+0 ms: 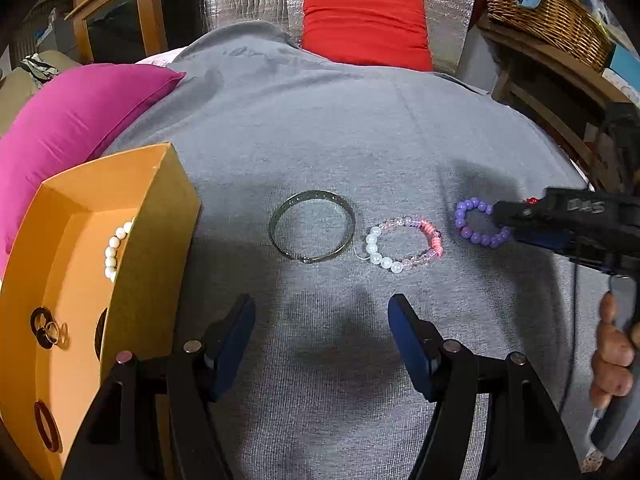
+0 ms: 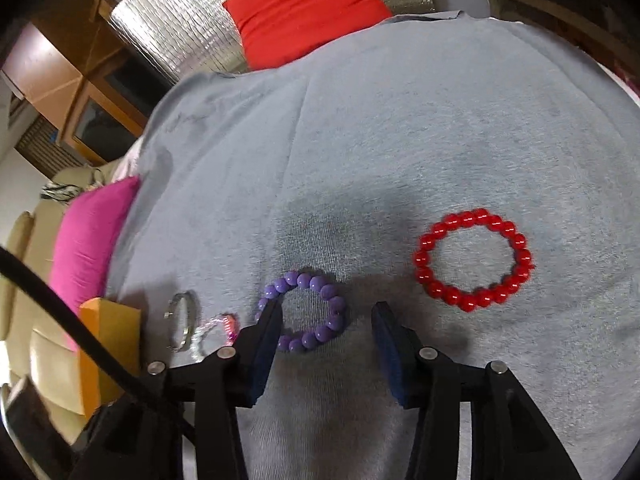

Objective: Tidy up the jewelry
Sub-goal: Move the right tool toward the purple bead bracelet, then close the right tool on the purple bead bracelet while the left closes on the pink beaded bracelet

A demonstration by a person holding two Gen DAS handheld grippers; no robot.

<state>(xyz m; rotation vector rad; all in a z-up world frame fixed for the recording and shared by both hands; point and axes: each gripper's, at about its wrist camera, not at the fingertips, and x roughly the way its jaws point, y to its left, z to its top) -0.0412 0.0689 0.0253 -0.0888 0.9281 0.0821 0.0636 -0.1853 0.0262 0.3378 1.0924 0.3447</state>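
Observation:
On the grey cloth lie a metal bangle [image 1: 312, 226], a pink-and-white bead bracelet [image 1: 404, 245], a purple bead bracelet [image 1: 476, 222] and, in the right wrist view, a red bead bracelet [image 2: 474, 259]. An orange box [image 1: 100, 264] at the left holds a white pearl bracelet [image 1: 113, 249] and rings [image 1: 50, 330]. My left gripper [image 1: 322, 320] is open and empty, short of the bangle. My right gripper [image 2: 326, 314] is open over the purple bracelet [image 2: 308, 312], its left finger [image 2: 266, 334] across the bracelet's left side. The bangle [image 2: 182, 322] and mixed bracelet [image 2: 216, 330] show at that view's left.
A magenta cushion [image 1: 76, 128] lies behind the box and a red cushion [image 1: 364, 24] at the far edge. A wicker basket [image 1: 548, 12] sits on a wooden shelf at the right, a wooden cabinet [image 1: 120, 12] at the far left.

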